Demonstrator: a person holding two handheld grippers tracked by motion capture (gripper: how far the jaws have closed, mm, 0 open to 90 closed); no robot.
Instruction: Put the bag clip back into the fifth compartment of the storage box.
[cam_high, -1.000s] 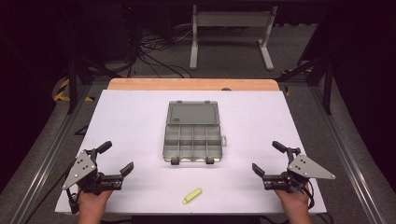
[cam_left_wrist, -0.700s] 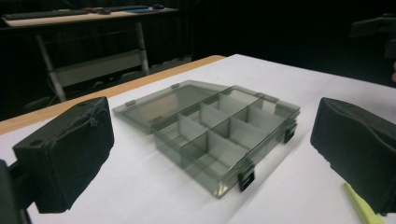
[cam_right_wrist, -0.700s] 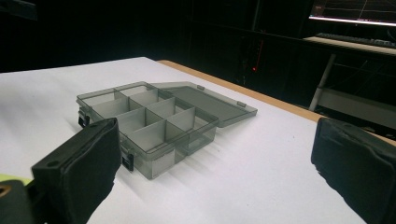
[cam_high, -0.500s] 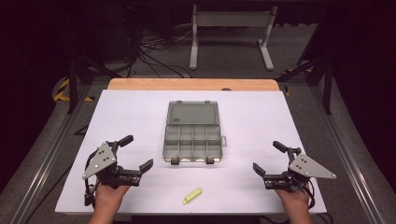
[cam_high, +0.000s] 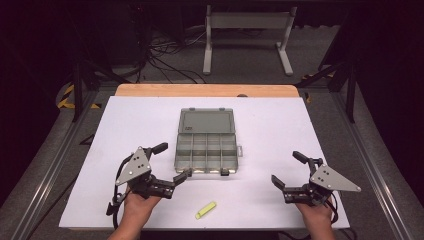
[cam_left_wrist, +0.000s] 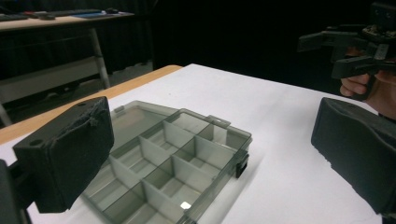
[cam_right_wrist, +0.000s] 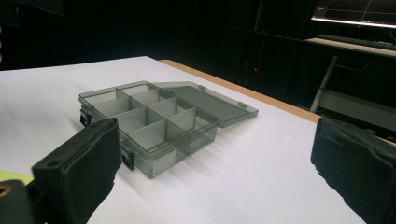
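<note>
- So there's a grey see-through compartment box (cam_high: 206, 148) sitting about mid-table on the white tabletop (cam_high: 300, 130), lid flipped flat toward the far side. From the high view it's got eight little divided cells, all look empty.
- Left gripper (cam_high: 170, 162) is right up beside the box's near-left corner, jaws spread wide with nothing between them. Its front jaw tip sits just by the box's near edge; can't tell if it actually touches.
- In the left gripper view the box's open cells (cam_left_wrist: 168, 172) lie between the two black jaws.
- Right gripper (cam_high: 287, 169) is well off to the right near the table's near edge, jaws also wide apart and gripping nothing.
- A small yellow-green marker-ish thing (cam_high: 206, 209) lies on the table near the front edge, between the two hands, apart from the box.
</note>
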